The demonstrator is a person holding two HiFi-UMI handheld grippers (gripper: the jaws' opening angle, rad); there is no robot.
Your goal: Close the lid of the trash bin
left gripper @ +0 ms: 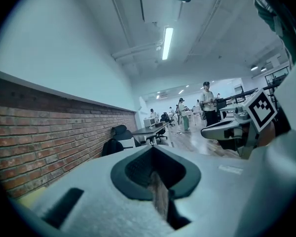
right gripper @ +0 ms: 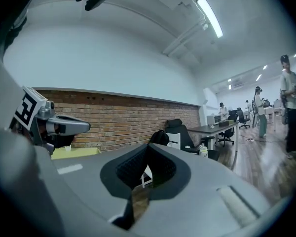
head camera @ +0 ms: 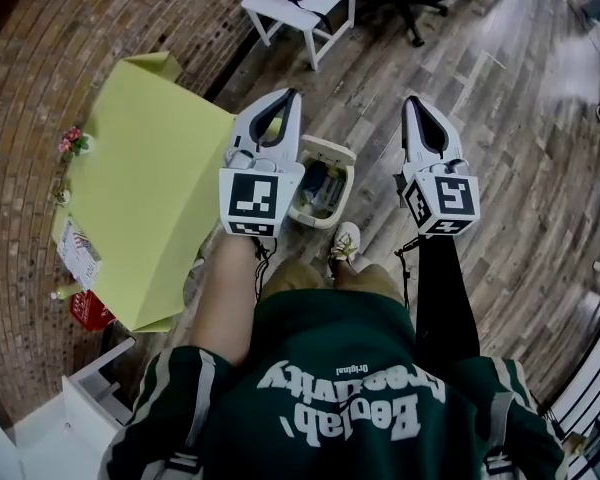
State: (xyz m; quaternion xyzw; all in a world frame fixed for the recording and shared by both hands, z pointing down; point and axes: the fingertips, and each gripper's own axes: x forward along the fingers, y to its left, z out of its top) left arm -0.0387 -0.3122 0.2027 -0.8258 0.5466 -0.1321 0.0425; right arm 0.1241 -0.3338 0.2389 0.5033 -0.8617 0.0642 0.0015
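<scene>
cream plastic trash bin (head camera: pixel 342 154) sits on the wood floor right below the person, between the two tools in the head view, just beside the yellow-green table (head camera: pixel 150 188). its mouth is open, rubbish (head camera: pixel 315 186) visible inside. i can't separate the lid from the rim at this angle; the raised pale edge on the far side is probably it. left gripper (head camera: pixel 289 101) and right gripper (head camera: pixel 414 105) are both held up level, well above the bin, pointing out into the room. both are clenched tip to tip with nothing between the jaws, and each gripper view shows only the office through the gap. so the task isn't started, and the step in hand is the approach. suggest one tool only, the left being nearer over the bin: tip it down steeply, go to the far side behind the lid edge, keep the jaws together and use them as a blunt pusher. push the lid over toward the person and follow it down, don't let it drop. a shoe (head camera: pixel 345 240) sits just beside the bin's near edge. if that's a pedal, weight on it would hold the lid up, so check that first. the bin looks light and may slide, so press down rather than sideways.
</scene>
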